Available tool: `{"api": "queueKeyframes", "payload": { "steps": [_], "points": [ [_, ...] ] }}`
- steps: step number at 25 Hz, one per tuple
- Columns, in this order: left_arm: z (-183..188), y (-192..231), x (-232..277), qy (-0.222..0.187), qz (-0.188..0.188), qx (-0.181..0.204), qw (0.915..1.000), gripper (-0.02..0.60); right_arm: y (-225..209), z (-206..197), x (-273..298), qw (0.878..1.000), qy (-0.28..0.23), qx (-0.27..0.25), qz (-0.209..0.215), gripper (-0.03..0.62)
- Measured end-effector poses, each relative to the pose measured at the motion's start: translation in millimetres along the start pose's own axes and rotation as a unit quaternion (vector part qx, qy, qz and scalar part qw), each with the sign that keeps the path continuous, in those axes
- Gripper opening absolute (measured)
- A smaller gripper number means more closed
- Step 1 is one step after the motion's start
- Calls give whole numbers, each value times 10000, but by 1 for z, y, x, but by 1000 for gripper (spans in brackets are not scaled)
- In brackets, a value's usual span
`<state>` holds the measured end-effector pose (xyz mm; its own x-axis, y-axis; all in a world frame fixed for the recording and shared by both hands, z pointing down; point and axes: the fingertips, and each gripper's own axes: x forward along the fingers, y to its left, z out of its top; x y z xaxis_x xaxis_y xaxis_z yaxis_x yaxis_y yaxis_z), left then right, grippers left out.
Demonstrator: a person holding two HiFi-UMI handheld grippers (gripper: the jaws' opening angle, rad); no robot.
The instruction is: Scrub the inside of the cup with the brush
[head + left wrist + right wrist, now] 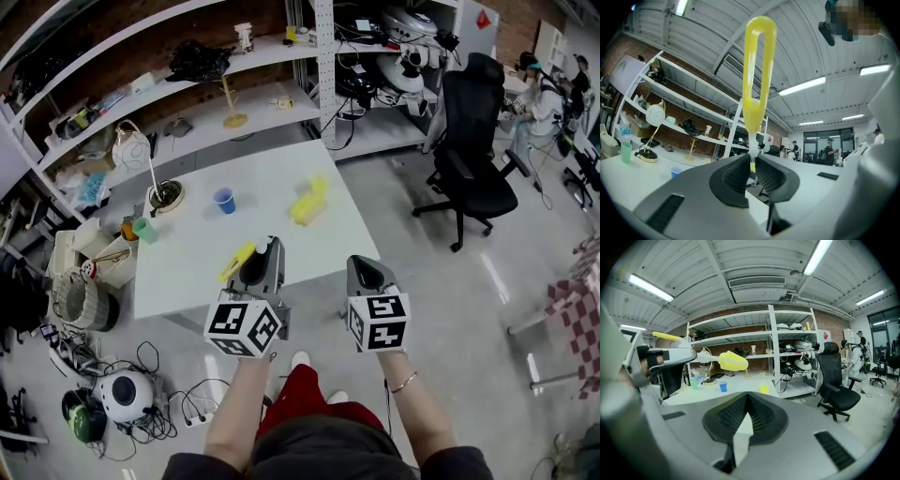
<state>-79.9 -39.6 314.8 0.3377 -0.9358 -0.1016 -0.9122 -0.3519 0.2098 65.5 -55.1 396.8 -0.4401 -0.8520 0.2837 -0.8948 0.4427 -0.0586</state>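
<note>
Status: early stage. Brush pickup looked done, no scrubbing started as far as I could judge.

- Nearest, the left gripper (752, 164) had its jaws clamped on the thin white neck of the yellow plastic brush (757, 84). The yellow part rose straight above the jaws. Grip looked centred and firm, no slip visible.
- Beside it, the right gripper (747, 401) had its jaws fully together with nothing between them. No cup was in hand.
- In the head view both were held side by side over the near edge of the white table (281, 246), well short of any cup.
- Three candidates sat on the table, and I couldn't tell which one the task meant:
  - blue plastic cup (224, 200), ahead of the left gripper and a bit to its left, upright
  - yellow plastic cup (307, 204), ahead, roughly between the two grippers' lines and closer to the right one's side
  - green plastic cup (144, 230), far off to the left of the left gripper, near the desk lamp (164, 195)
- None was touched by either gripper, and the brush was apart from all of them.
- Beyond the cups were white shelving (281, 103) and, ahead-right of the right gripper, a black office chair (478, 141). Neither was relevant.

My read on what was left: close in on a cup, open the right jaws and take hold of its wall to steady it, put the working end of the brush inside, then scrub. That was essentially the whole task proper.
</note>
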Motion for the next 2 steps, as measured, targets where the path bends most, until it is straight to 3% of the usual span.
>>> {"api": "queueKeyframes", "payload": {
  "steps": [2],
  "points": [
    [0,-5,-6,-20,1,26,10000,41,2,-2,-9,10000,-18,16,4,18]
  ]
}}
